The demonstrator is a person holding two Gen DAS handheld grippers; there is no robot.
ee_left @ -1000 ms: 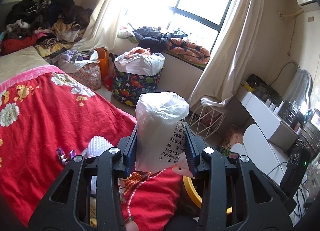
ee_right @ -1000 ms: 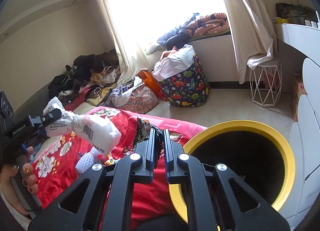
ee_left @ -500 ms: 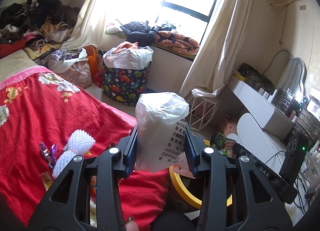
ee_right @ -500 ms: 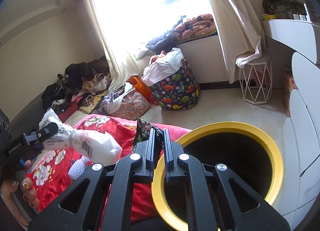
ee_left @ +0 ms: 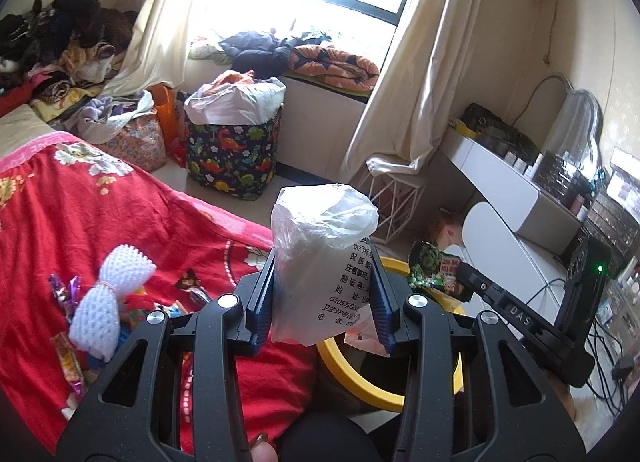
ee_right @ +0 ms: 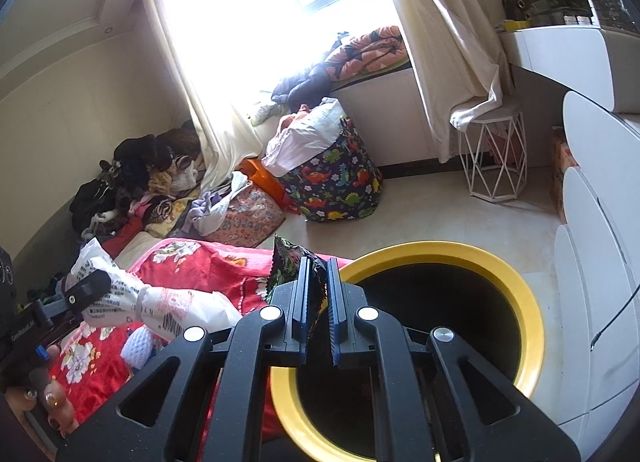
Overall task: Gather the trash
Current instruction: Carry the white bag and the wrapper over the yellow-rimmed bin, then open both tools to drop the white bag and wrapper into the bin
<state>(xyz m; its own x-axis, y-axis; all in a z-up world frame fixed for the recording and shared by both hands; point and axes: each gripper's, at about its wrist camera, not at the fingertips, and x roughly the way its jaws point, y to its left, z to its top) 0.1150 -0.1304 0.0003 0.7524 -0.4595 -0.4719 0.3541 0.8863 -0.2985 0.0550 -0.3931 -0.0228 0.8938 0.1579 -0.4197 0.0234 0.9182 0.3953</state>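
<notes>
The left gripper (ee_left: 322, 304) is pinching a white plastic bag (ee_left: 320, 262) printed with black text, its jaws pressing in on the bag's lower half while the puffed top is sticking up beyond them. The right gripper (ee_right: 318, 302) is pinching a crumpled dark green snack wrapper (ee_right: 290, 262), its jaws nearly pressed together on the thin foil, with most of the wrapper poking out ahead and to the left of the tips. The yellow-rimmed trash bin (ee_right: 532, 326) is sitting just below and to the right of the right jaws, its dark mouth wide open; for the left jaws the same rim (ee_left: 360, 378) is showing below and slightly to the right, partly hidden behind the bag.

Both pieces appear to be heading for the bin, and the wrapper looks closest to a drop. The risk lies in where each load is hanging. The wrapper is sitting over the near left part of the rim, not the middle of the opening, so letting go here could send it onto the red floral bedspread (ee_right: 192, 262) or down the outside of the bin. The bag is light and full of air; it may cling to a pad or drift as it falls. More litter is lying on the bedspread to the left of the left jaws: a white foam fruit net (ee_left: 108, 306) and several candy wrappers (ee_left: 62, 290).
</notes>
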